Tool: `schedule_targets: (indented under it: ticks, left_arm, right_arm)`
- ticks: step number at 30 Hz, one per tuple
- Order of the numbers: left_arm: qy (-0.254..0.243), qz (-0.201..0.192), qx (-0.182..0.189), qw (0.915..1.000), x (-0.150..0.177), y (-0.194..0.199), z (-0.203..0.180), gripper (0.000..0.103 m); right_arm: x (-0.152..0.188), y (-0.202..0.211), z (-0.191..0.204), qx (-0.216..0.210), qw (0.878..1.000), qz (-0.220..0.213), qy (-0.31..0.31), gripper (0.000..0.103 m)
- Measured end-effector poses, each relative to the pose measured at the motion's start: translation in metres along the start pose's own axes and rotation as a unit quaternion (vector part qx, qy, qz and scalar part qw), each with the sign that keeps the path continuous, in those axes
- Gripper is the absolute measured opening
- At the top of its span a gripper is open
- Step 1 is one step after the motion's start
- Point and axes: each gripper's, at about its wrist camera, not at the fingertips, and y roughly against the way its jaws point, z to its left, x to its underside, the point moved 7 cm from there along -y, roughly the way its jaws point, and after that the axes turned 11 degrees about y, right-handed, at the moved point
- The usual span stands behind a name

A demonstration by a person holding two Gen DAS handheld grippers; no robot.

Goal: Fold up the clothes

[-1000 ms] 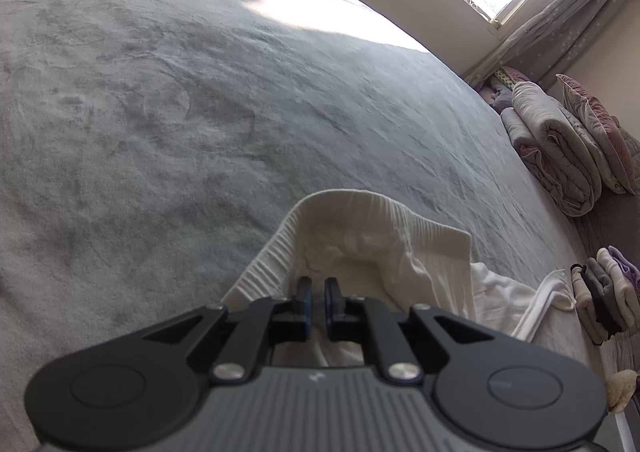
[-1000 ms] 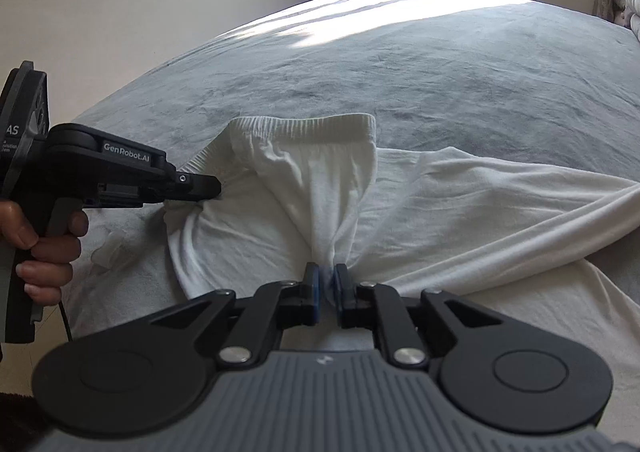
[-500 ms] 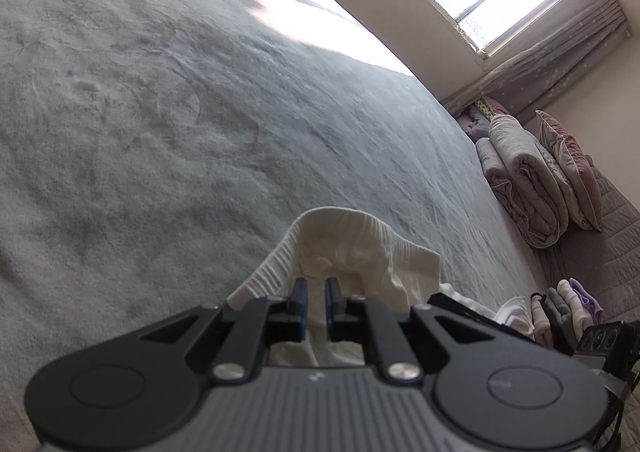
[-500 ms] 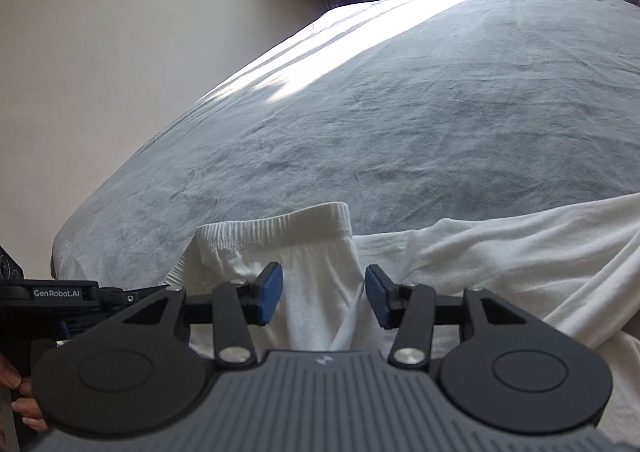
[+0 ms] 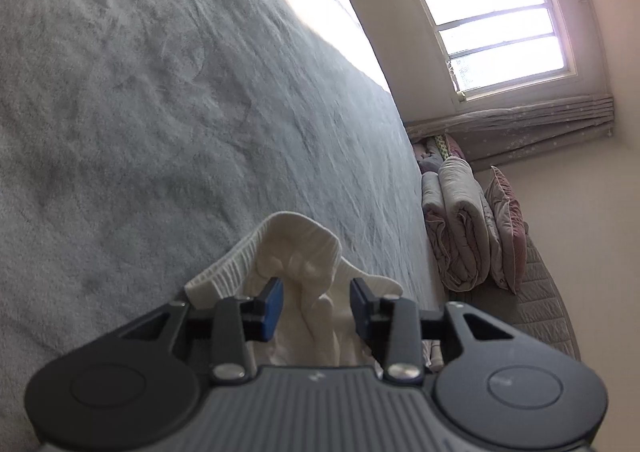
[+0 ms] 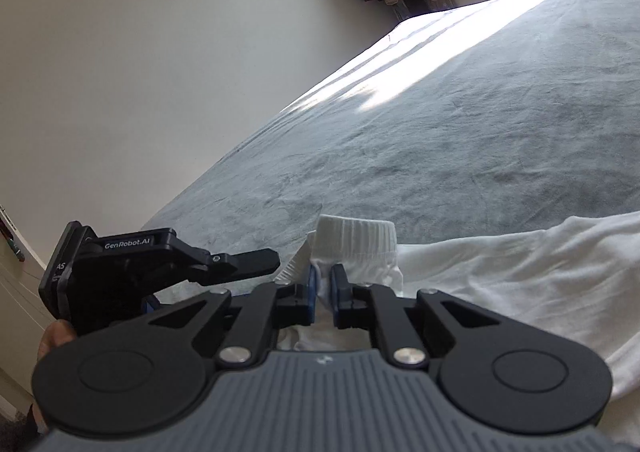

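While the white garment [image 6: 500, 276] lies spread on the grey bed [image 6: 460, 124], its ribbed elastic waistband [image 6: 356, 236] bunches up at the near edge, right where both claws work. The right claw [image 6: 323, 290] is closing to a narrow gap, and a fold of white cloth just below the waistband sits pinched between its blue pads [image 6: 310, 292]. The left claw [image 5: 316, 302] is opening, now about half wide; a crumpled ridge of the same garment [image 5: 304, 264] stands between its pads without being pressed by them.

The likely trouble, as I judge it, is a thin grip: the right claw seems to catch only a small tuck of soft, slack fabric, so a pull could slide it free or drag one layer and leave the other behind. With the left side released, the waistband may sag and twist, spoiling a straight fold line.
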Motion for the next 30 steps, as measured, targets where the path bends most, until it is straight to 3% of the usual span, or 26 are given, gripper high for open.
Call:
schedule_targets:
  ticks: [4, 11, 12, 15, 17, 19, 24, 26, 30]
  left_arm:
    - [-0.001, 0.031, 0.044, 0.9985, 0.009, 0.002, -0.006, 0.067]
    - [-0.091, 0.014, -0.022, 0.9955, 0.029, -0.004, -0.020, 0.068]
    - [-0.097, 0.010, -0.033, 0.9947, 0.030, -0.007, -0.020, 0.066]
    - [-0.107, -0.005, -0.068, 0.9919, 0.030, -0.018, -0.022, 0.042]
    - [-0.109, -0.019, -0.094, 0.9894, 0.028, -0.024, -0.021, 0.017]
    - [-0.105, -0.030, -0.100, 0.9890, 0.027, -0.028, -0.023, 0.005]
    - [-0.099, -0.061, -0.073, 0.9906, 0.022, -0.017, -0.032, 0.005]
    - [-0.098, -0.072, -0.058, 0.9909, 0.018, -0.007, -0.032, 0.005]
    - [-0.088, -0.091, -0.032, 0.9915, 0.012, 0.004, -0.035, 0.005]
  right_arm:
    - [0.011, -0.014, 0.031, 0.006, 0.997, 0.026, 0.076, 0.009]
    - [0.024, -0.027, 0.039, 0.024, 0.993, 0.044, 0.108, 0.009]
    - [0.024, -0.026, 0.039, 0.024, 0.993, 0.044, 0.108, 0.009]
    - [0.025, -0.024, 0.036, 0.026, 0.993, 0.044, 0.109, 0.009]
    - [0.025, -0.022, 0.033, 0.029, 0.993, 0.044, 0.104, 0.009]
    - [0.025, -0.020, 0.029, 0.031, 0.994, 0.045, 0.095, 0.009]
    - [0.026, 0.002, 0.003, 0.035, 0.998, 0.038, 0.022, 0.021]
    - [0.026, 0.015, -0.012, 0.033, 0.999, 0.029, -0.024, 0.050]
    - [0.024, 0.049, -0.048, 0.033, 0.992, 0.003, -0.120, 0.054]
